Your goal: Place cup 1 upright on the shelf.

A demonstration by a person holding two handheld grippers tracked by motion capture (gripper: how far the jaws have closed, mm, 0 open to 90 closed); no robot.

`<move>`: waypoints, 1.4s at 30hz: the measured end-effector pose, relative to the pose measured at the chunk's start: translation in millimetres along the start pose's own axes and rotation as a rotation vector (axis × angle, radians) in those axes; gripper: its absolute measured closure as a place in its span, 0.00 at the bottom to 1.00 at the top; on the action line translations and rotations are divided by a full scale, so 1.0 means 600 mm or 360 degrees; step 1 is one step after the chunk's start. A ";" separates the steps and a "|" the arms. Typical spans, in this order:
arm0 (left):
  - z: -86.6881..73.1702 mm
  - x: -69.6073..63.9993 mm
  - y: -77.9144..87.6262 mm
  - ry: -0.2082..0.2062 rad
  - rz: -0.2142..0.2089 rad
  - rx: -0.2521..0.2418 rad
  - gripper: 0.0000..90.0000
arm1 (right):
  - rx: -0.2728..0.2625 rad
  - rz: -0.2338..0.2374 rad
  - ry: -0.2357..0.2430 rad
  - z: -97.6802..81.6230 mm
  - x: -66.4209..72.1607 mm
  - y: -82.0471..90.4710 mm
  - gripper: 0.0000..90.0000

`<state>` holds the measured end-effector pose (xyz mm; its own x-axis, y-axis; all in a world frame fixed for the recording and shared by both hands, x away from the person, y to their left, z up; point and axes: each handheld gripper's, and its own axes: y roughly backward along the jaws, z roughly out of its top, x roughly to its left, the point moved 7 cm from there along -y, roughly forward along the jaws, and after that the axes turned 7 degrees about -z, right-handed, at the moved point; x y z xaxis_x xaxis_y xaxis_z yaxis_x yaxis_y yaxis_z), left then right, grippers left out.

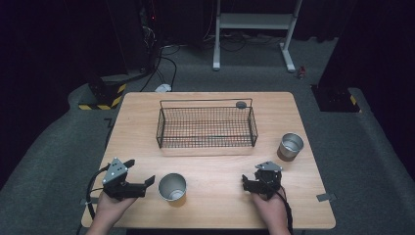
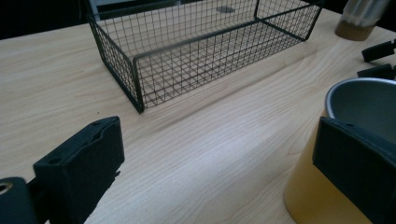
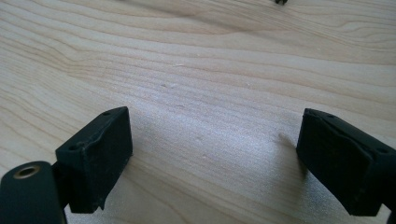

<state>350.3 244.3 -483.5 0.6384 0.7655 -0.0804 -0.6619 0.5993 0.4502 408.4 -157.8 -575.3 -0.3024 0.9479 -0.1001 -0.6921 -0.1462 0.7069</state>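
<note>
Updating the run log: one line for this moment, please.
left gripper: open, beside near cup | right gripper: open, empty, over table | basket: empty | far cup: untouched

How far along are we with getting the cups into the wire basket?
Nothing looks done: the wire basket holds no cup. In hand: the left gripper has open jaws beside the near cup, one jaw by its rim, with no grip that I can see. The right gripper rests open over bare table. Probably left: both this cup and the far cup.
</note>
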 end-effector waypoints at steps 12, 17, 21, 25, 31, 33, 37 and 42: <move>0.029 -0.041 0.012 -0.0043 -0.0078 -0.0095 0.03 | -0.0002 -0.0002 0.0002 0.000 0.000 0.000 0.12; 0.034 -0.059 0.010 -0.0050 -0.0127 -0.0116 0.03 | -0.0002 -0.0002 0.0002 0.000 0.000 0.000 0.12; 0.036 -0.076 0.006 -0.0058 -0.0176 -0.0120 0.03 | -0.0004 -0.0003 0.0004 0.000 0.000 0.000 0.12; 0.035 -0.092 0.000 -0.0064 -0.0219 -0.0111 0.02 | -0.0007 -0.0006 0.0008 0.000 -0.001 0.000 0.12; 0.031 -0.112 -0.011 -0.0056 -0.0297 -0.0099 0.01 | -0.0006 -0.0005 0.0007 0.000 -0.001 0.000 0.12; 0.029 -0.118 -0.016 -0.0064 -0.0320 -0.0088 0.01 | -0.0006 -0.0006 0.0007 0.000 -0.001 0.000 0.12; 0.027 -0.124 -0.020 -0.0072 -0.0337 -0.0087 0.01 | -0.0006 -0.0005 0.0007 0.000 -0.001 0.000 0.12; 0.021 -0.132 -0.028 -0.0094 -0.0354 -0.0061 0.01 | -0.0006 -0.0005 0.0007 0.000 -0.001 0.000 0.12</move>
<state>315.7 170.3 -473.6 0.7912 0.5994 -0.1211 -0.5164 0.7610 0.3928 408.8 -158.1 -575.3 -0.3031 0.9471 -0.1057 -0.6957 -0.1441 0.7038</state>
